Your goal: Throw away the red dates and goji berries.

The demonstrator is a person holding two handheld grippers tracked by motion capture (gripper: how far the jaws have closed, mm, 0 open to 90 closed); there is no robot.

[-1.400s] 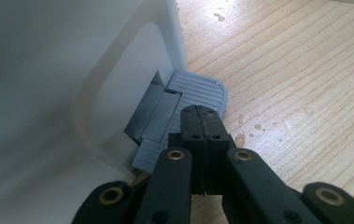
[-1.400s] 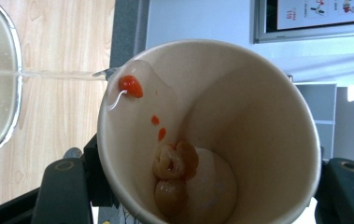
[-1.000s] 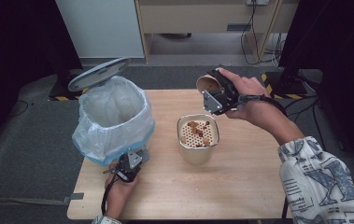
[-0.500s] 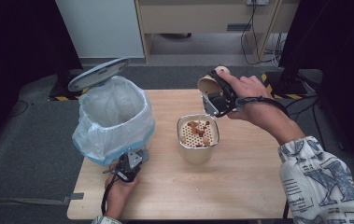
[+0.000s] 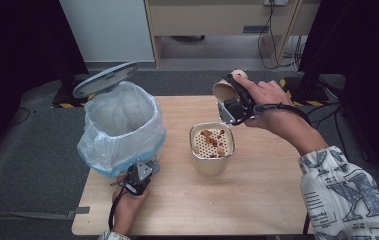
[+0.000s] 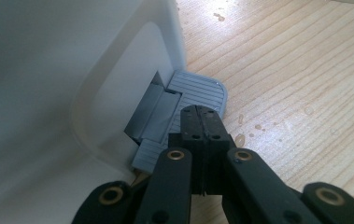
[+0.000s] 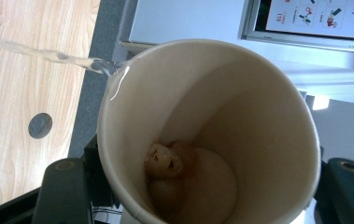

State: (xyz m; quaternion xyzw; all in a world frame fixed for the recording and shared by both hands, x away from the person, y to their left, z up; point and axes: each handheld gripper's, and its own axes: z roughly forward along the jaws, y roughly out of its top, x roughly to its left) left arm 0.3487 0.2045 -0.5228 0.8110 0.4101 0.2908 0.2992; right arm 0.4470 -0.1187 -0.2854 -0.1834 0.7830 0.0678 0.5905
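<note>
A white pedal bin lined with a clear plastic bag stands at the table's left, its grey lid raised. My left gripper is shut with nothing in it, its tips resting on the bin's ribbed grey pedal. My right gripper is shut on a paper cup, tipped toward a pot with a perforated strainer insert that holds brown bits. A thin stream of clear liquid runs off the cup's rim. A few pale food pieces lie in the cup's bottom.
The wooden table carries scattered drops of liquid near the pedal. A cabinet and cables stand behind the table, with dark curtains at both sides. A person's patterned sleeve reaches in from the right.
</note>
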